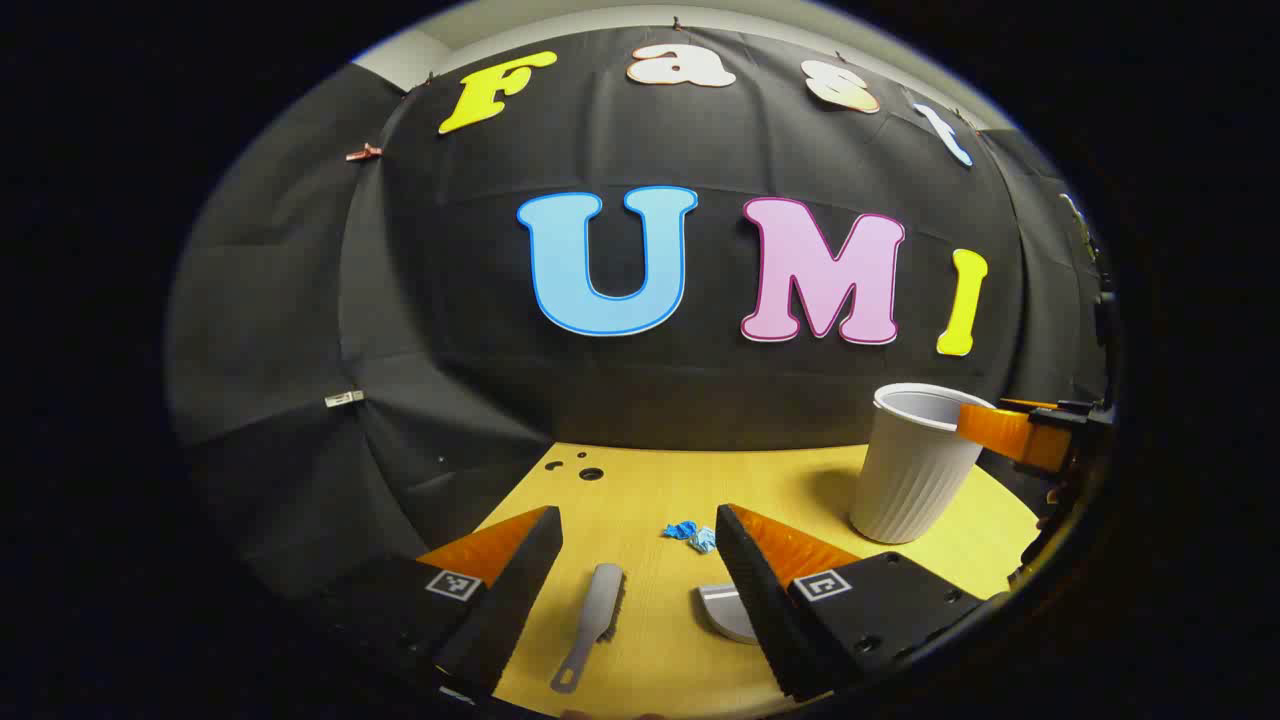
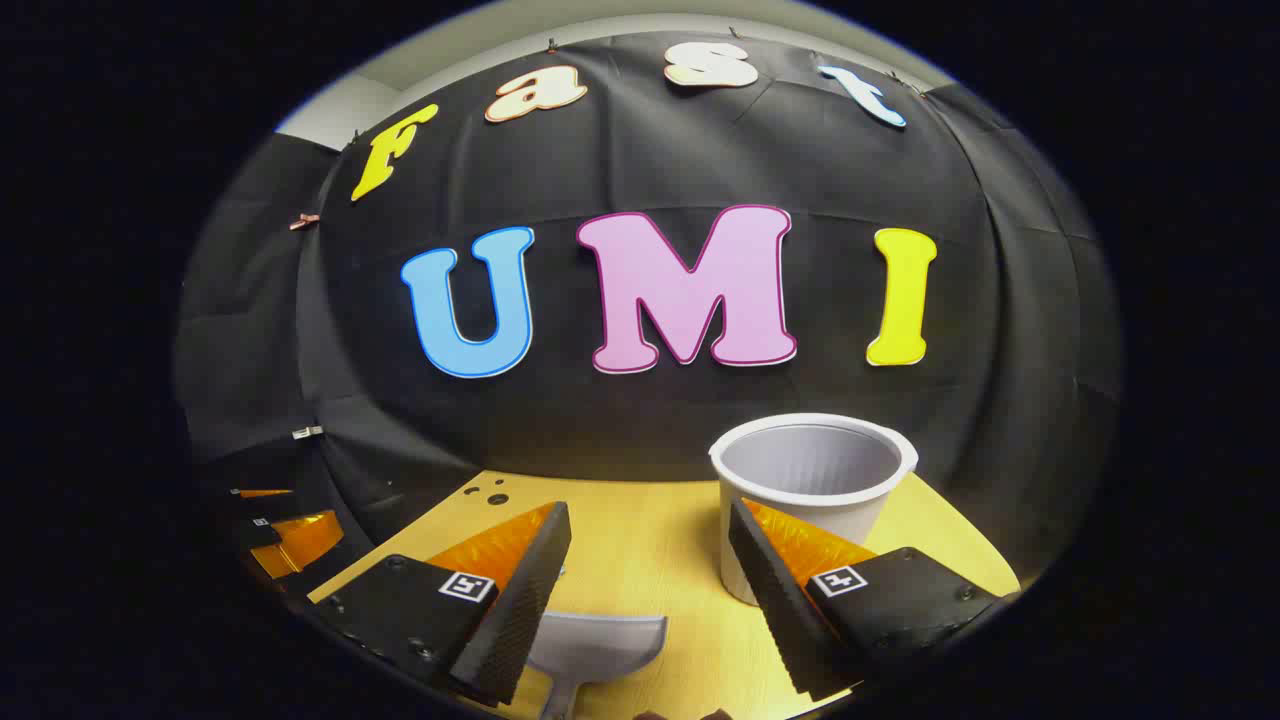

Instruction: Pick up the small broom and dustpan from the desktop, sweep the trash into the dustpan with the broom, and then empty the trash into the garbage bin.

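Yellow wood surface (image 1: pixel 640 640): grey plastic broom (image 1: pixel 590 625), grey dustpan (image 2: pixel 590 645), blue crumpled trash (image 1: pixel 692 536), apparently all untouched; left tool (image 1: pixel 640 575) and right tool (image 2: pixel 650 580) spread; white ribbed bin (image 2: pixel 812 490) seemingly empty.

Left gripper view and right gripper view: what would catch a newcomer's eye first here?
Probably the white ribbed garbage bin, standing upright and empty at the back right of the yellow desktop. Next, the crumpled blue trash mid-desk, with the small grey broom lying flat between the left gripper and its open jaws. The grey dustpan lies below the open right gripper.
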A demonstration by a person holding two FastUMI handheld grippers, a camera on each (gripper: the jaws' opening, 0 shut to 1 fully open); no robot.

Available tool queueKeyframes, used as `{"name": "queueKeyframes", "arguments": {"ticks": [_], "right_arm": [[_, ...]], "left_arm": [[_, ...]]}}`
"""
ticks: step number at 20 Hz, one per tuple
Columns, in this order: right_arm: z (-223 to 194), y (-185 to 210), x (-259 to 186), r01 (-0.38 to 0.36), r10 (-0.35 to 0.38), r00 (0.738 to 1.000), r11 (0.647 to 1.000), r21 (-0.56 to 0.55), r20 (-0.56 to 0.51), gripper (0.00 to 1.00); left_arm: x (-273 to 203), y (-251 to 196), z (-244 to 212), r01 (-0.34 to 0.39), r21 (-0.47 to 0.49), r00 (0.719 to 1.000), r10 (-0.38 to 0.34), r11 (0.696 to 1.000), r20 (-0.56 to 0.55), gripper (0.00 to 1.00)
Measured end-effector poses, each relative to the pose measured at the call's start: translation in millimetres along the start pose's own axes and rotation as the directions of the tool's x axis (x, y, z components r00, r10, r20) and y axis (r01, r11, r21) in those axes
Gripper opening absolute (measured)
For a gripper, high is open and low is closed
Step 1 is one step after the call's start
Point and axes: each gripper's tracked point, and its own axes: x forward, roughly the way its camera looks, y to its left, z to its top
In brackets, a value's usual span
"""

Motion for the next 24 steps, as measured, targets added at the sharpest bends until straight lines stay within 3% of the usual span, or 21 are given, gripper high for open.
{"name": "queueKeyframes", "arguments": {"ticks": [10, 24], "right_arm": [[-49, 27, -6, -0.026, 0.032, 0.987, 0.999, 0.04, -0.158, 0.99], [-88, 58, -11, -0.076, 0.075, 0.962, 0.997, 0.007, -0.262, 0.99]], "left_arm": [[0, 28, -31, 0.021, -0.008, 0.997, -0.021, 1.0, -0.078, 0.97], [1, 39, -66, 0.037, -0.023, 0.986, -0.041, 0.999, -0.16, 0.97]]}}
